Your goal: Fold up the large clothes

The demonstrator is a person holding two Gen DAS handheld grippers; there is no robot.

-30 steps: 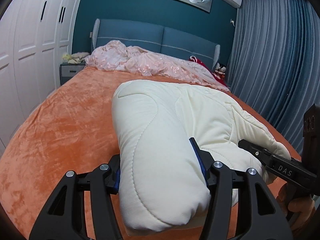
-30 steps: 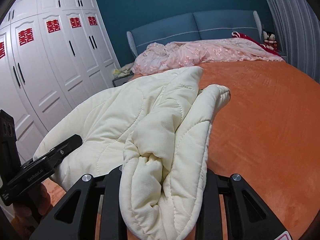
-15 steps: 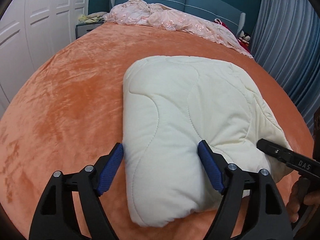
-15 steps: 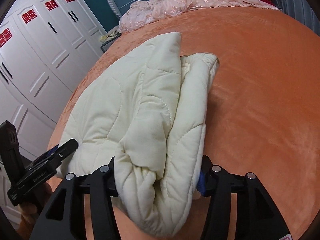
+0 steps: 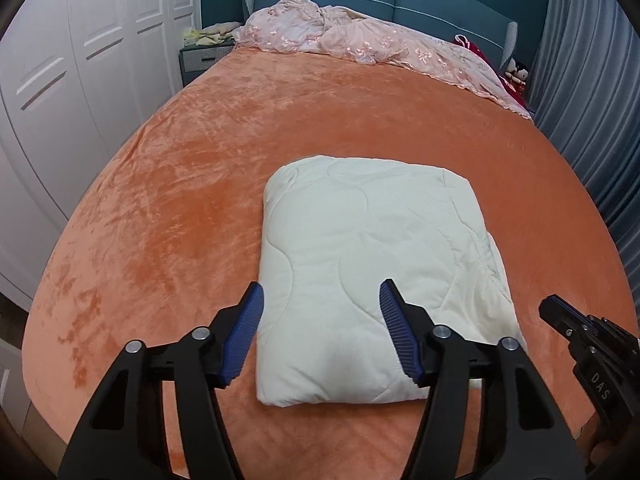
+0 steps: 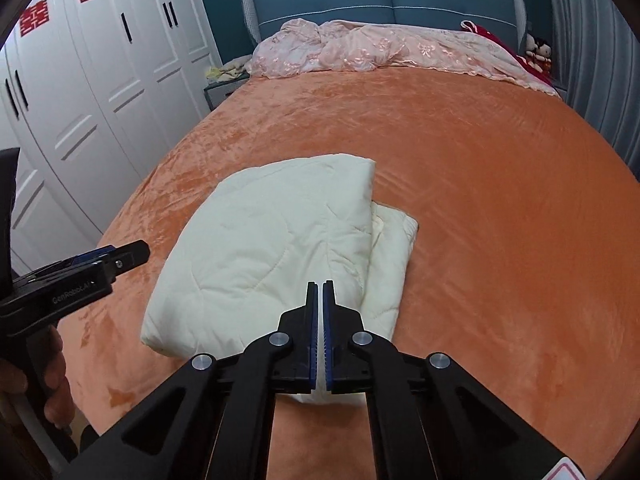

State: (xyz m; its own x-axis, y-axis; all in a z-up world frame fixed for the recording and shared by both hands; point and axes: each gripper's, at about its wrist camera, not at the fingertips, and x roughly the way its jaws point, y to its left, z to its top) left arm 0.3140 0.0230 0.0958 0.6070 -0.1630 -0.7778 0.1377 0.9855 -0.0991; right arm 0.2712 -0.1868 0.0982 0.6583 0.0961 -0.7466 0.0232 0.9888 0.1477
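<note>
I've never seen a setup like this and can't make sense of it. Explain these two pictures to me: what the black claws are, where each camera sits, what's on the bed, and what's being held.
There is no robot here. A person holds a hand tool in each hand, each ending in two black fingers with blue pads, and each tool carries a wide-angle camera looking forward along its fingers. That is why the room looks bent.

One picture comes from the left gripper, whose fingers stand wide apart. The other comes from the right gripper, whose fingers are pressed together with nothing between them. Each tool also shows at the edge of the other's picture.

On the orange bedspread lies a cream quilted garment, folded into a rough rectangle. Neither gripper holds it. At the headboard lies a crumpled pink cover; white wardrobes stand at the left.
</note>
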